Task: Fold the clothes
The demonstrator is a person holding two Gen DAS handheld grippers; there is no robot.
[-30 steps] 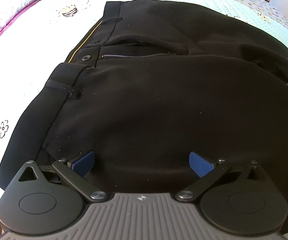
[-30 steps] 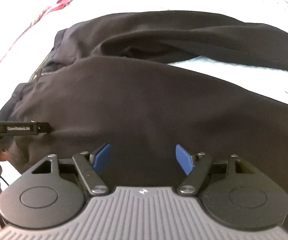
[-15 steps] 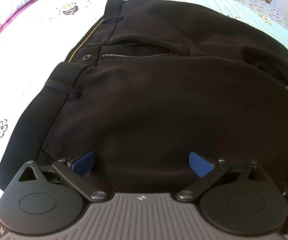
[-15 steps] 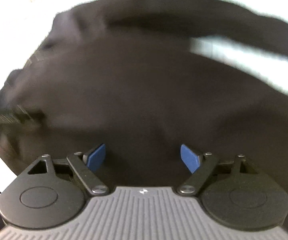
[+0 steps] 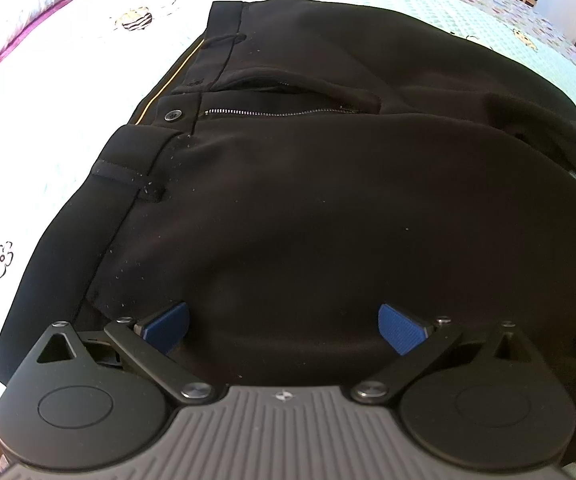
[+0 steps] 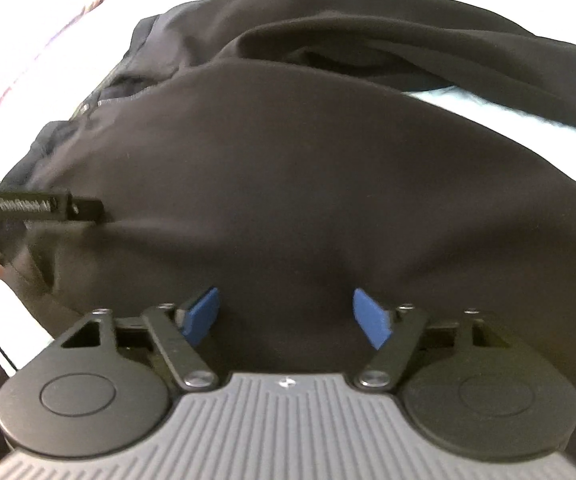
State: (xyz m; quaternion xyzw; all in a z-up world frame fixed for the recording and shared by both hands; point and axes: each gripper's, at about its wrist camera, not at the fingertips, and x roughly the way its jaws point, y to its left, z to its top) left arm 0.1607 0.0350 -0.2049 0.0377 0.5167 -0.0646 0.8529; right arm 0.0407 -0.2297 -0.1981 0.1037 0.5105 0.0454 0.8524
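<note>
Black trousers spread flat on a pale floral bedspread, waistband and open zip leftward. Left gripper and right gripper low over the near trouser edge, blue pads wide apart, gripping nothing. White door beyond the trousers.

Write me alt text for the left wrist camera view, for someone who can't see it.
A pair of black trousers lies spread on a pale floral bedsheet, its waistband, round dark button and silver metal zipper showing. In the foreground, the left gripper stands open just over the fabric, its blue-padded fingers wide apart.
</note>
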